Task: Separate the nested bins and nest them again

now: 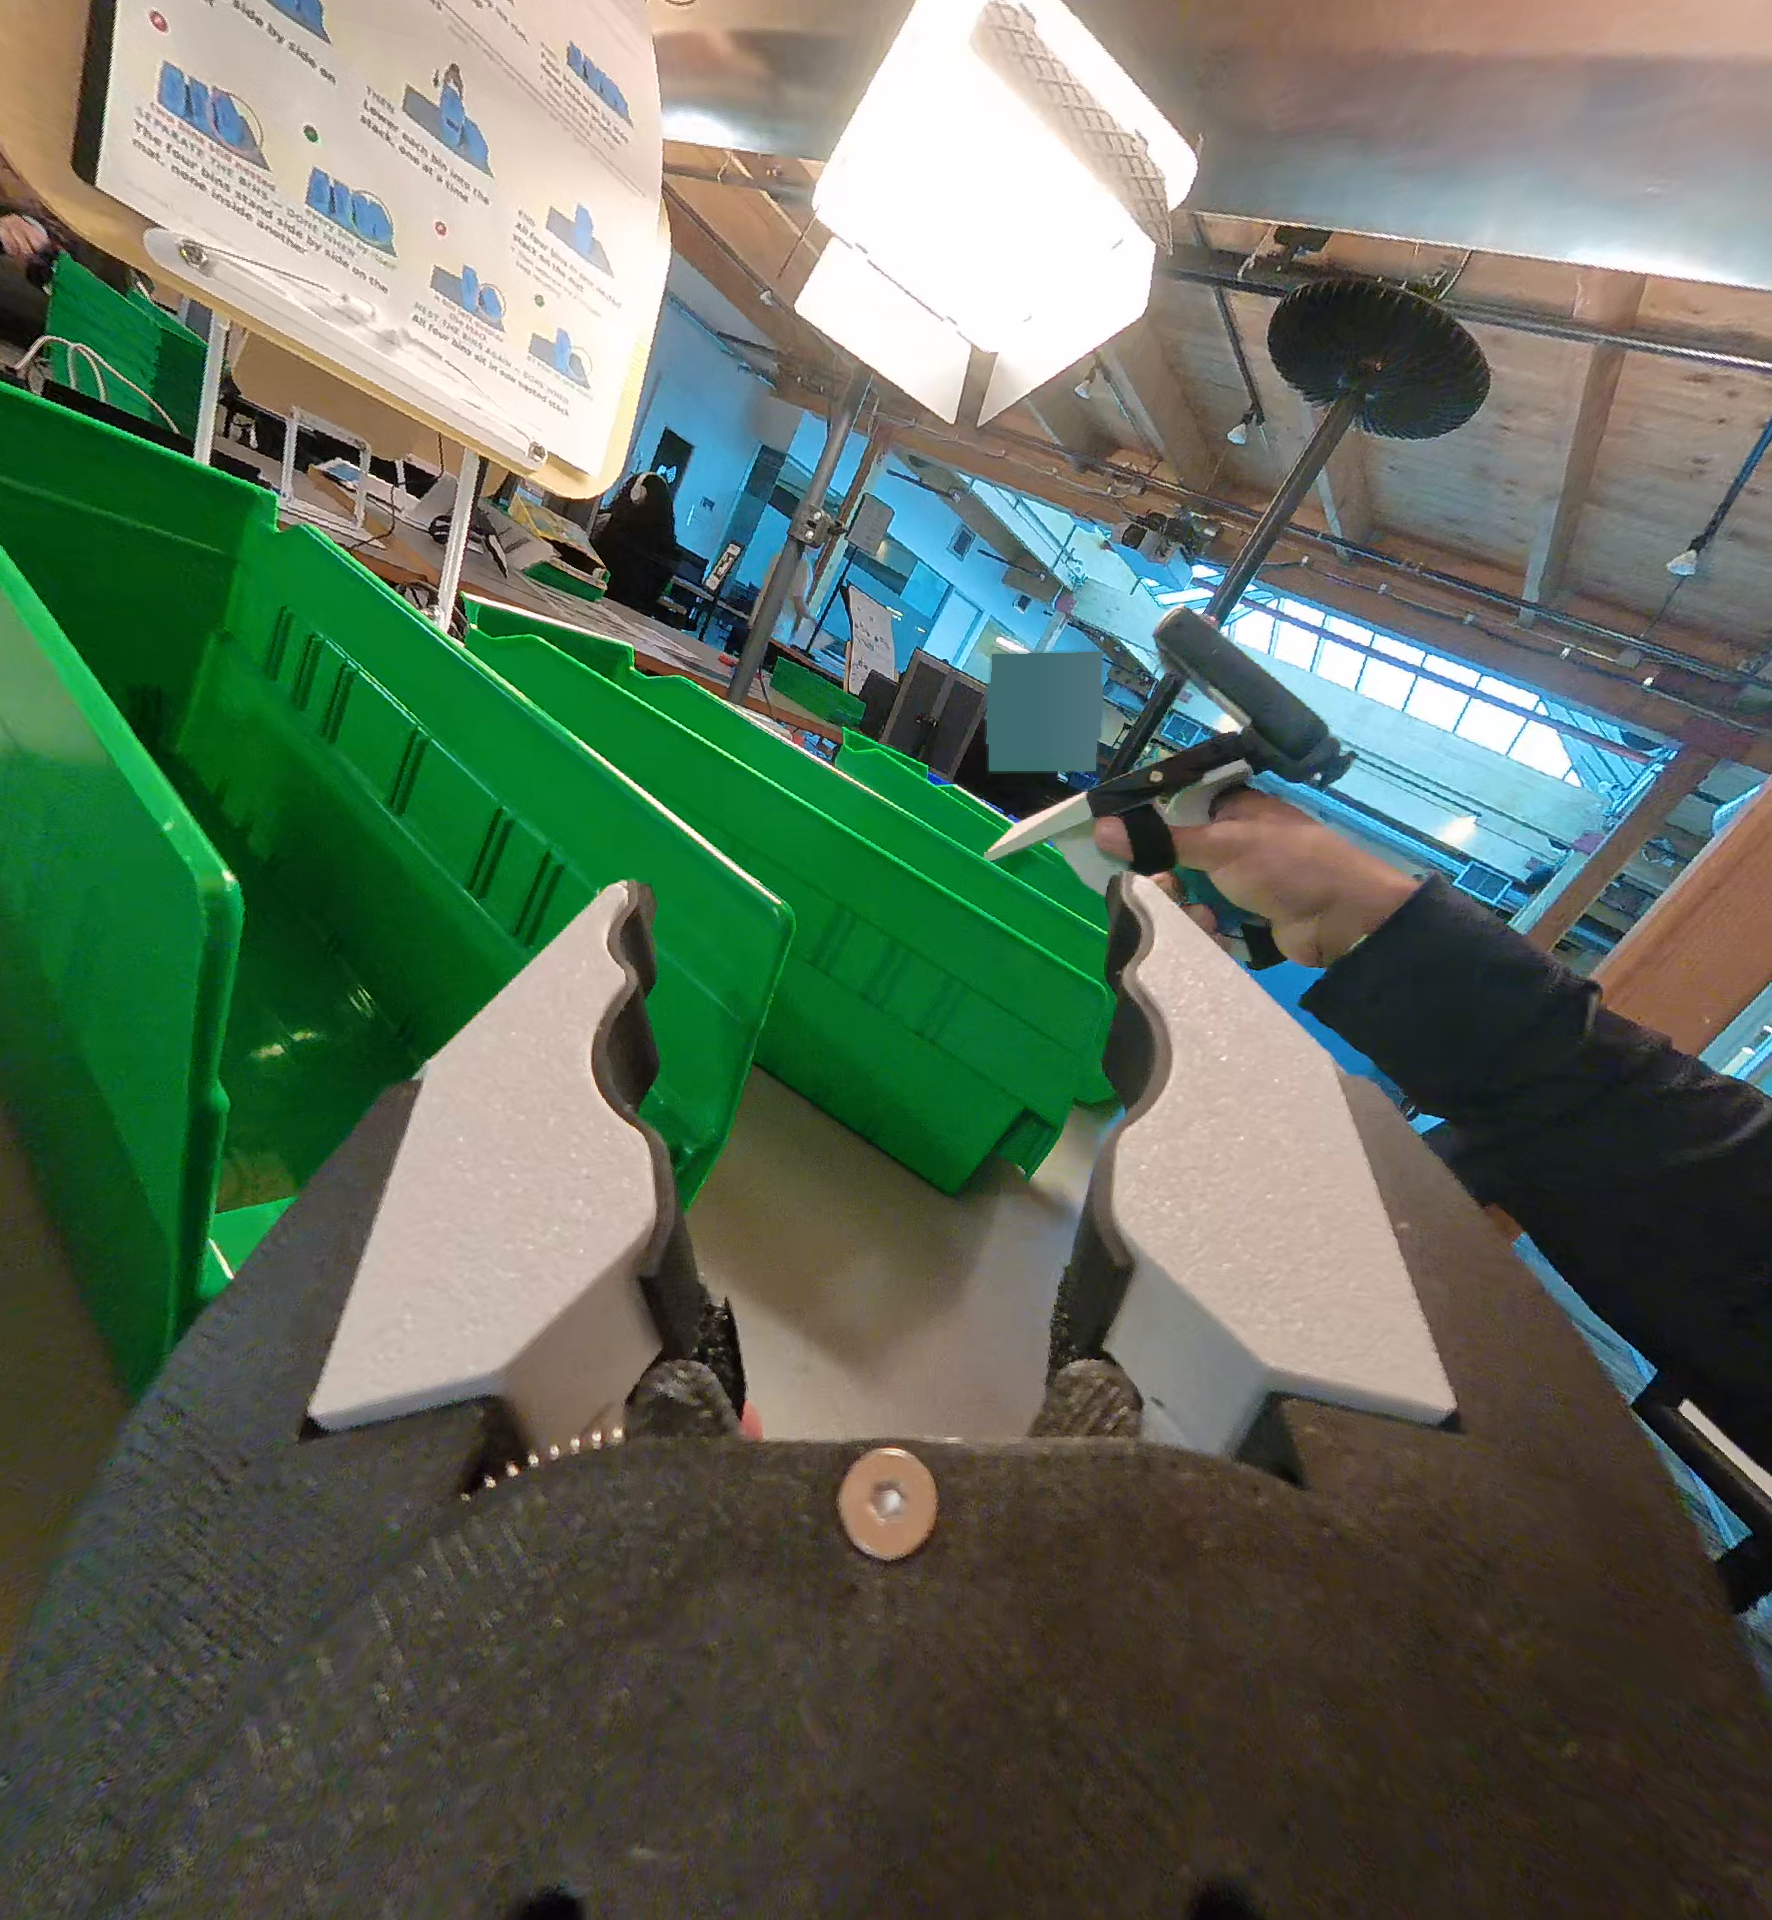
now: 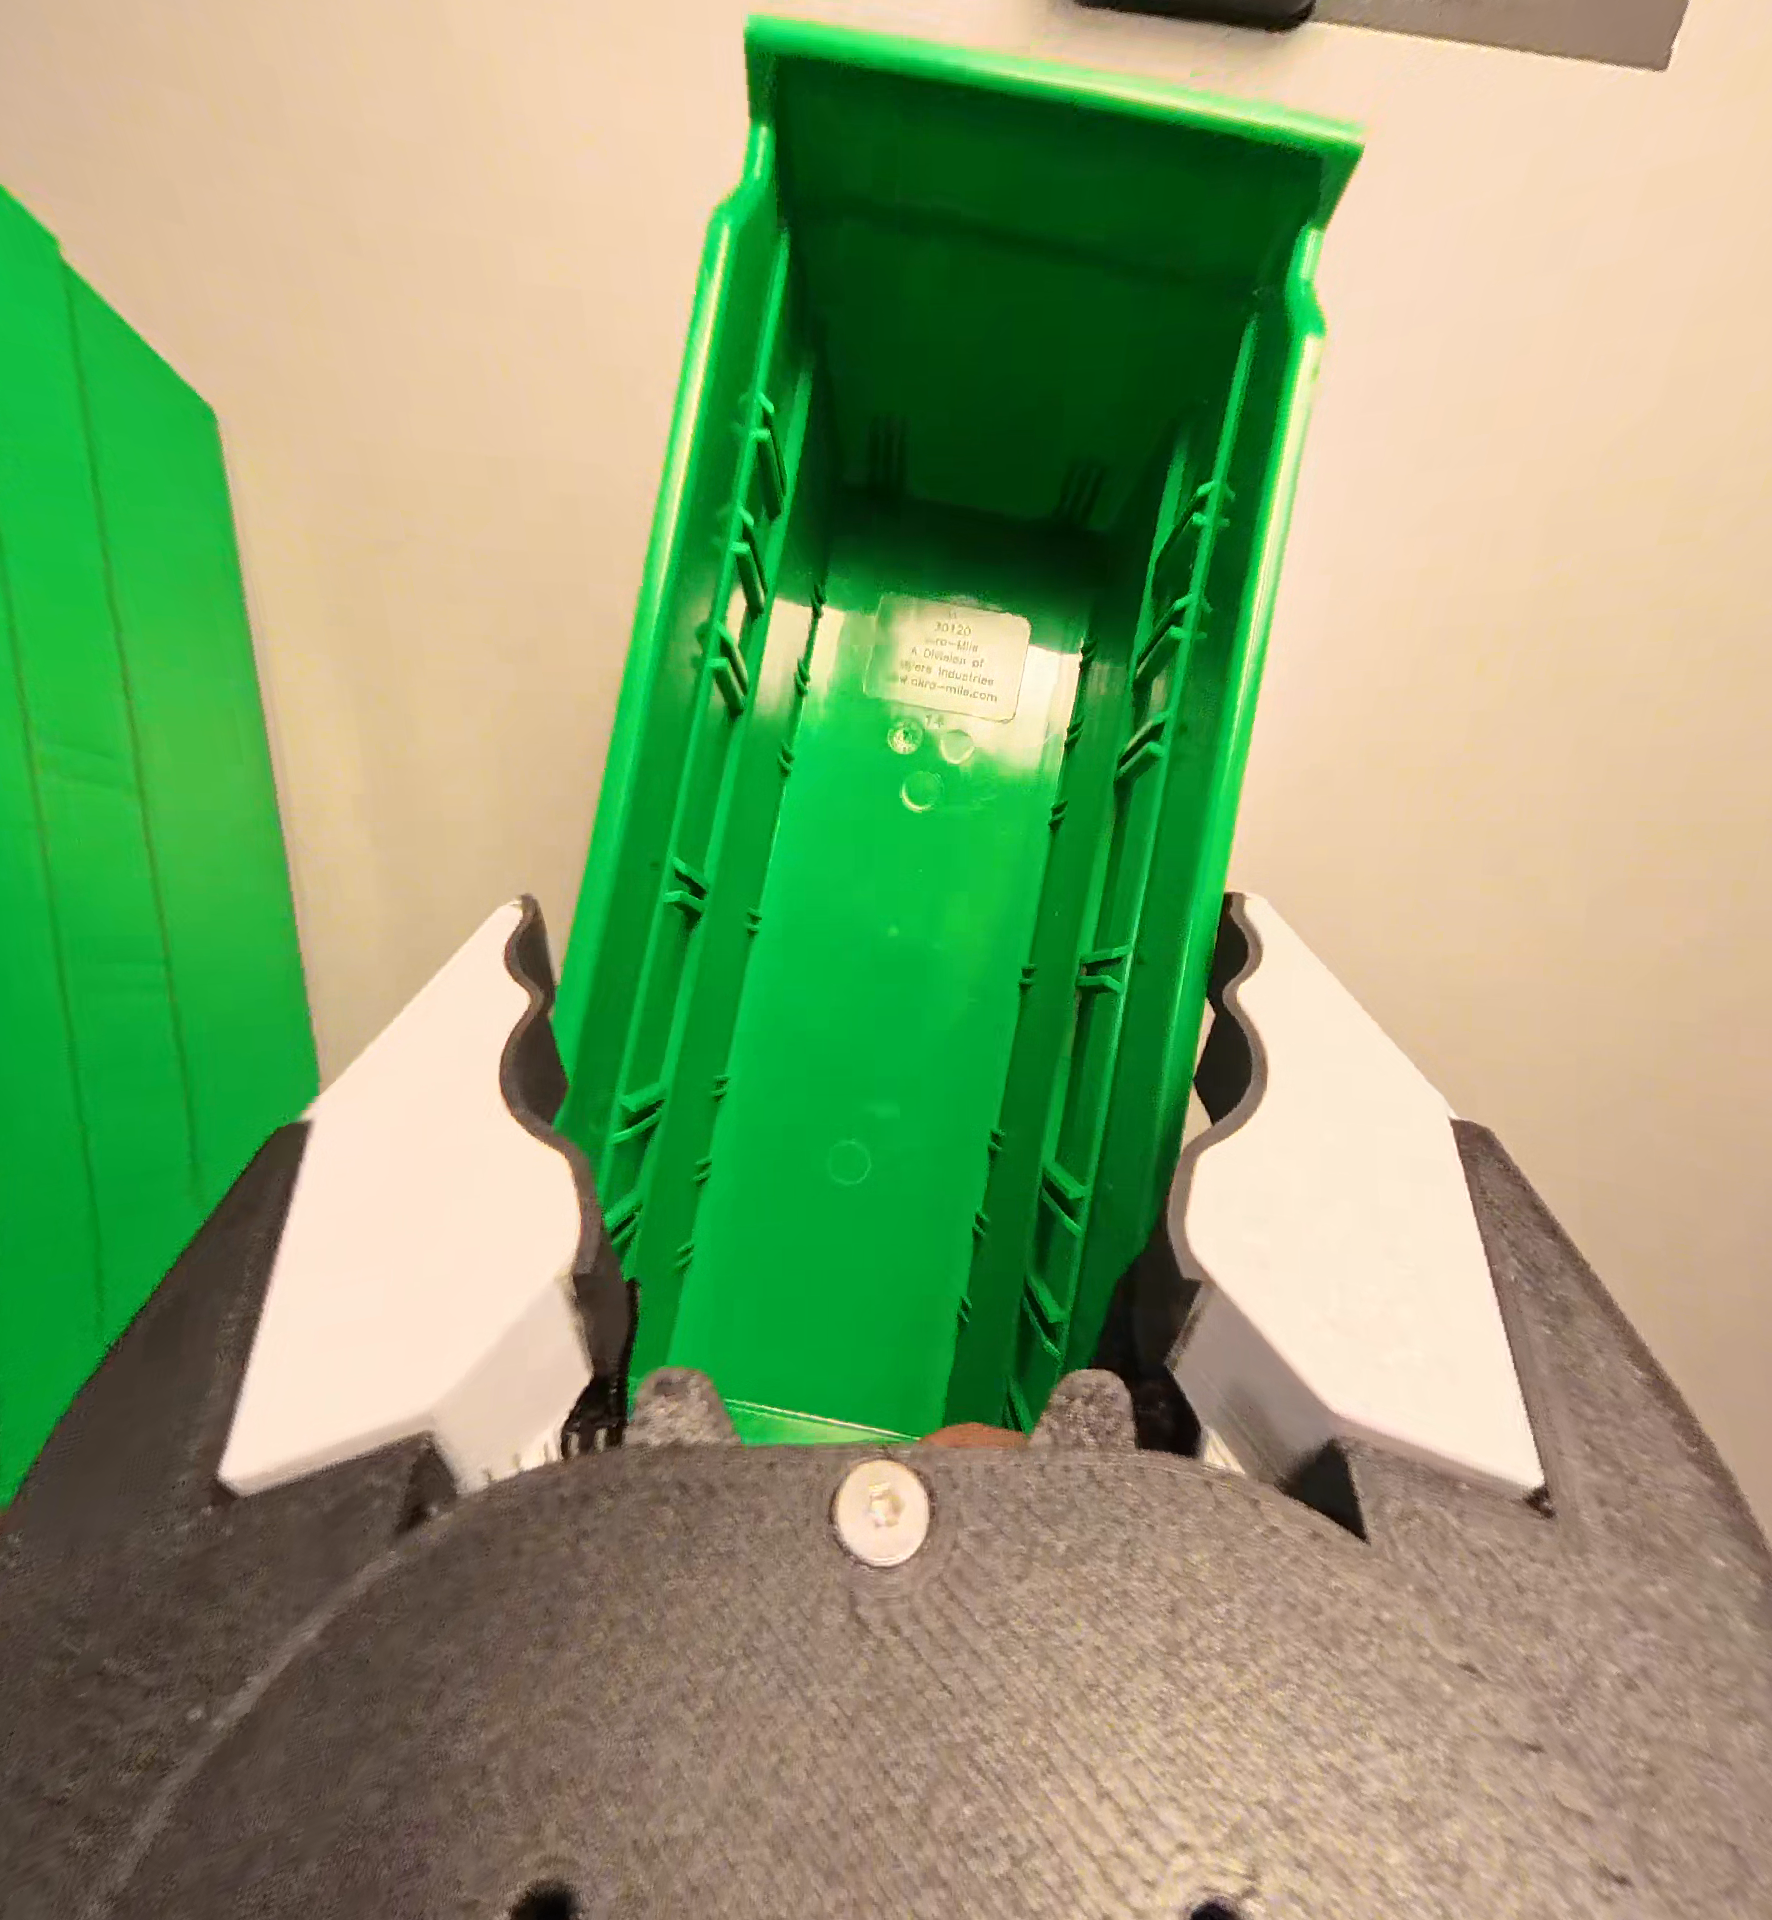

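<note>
Landmark: the narrow green bin [image 2: 913,520], standing open side up on the pale table [image 2: 1536,623].
Right gripper [image 2: 877,914]: directly above the near end of this bin, jaws spread wide with one finger on each side of its long walls. The pads are just beside the walls; I cannot see them pressing.
Left gripper [image 1: 877,904]: away from the landmark bin, low over the table, jaws apart and nothing between them.
Other bins: one wide green bin [image 2: 82,727] stands left of the landmark bin, apart from it. More green bins [image 1: 362,831] lie in a row before the left gripper.
Step, as I judge it: setting this bin down alone on the table.
How to do it well: lift the right gripper straight up so that no pad catches the rim. The bin should stay flat and should not touch its left neighbour.
Risk: a sideways pull can drag the light bin.
</note>
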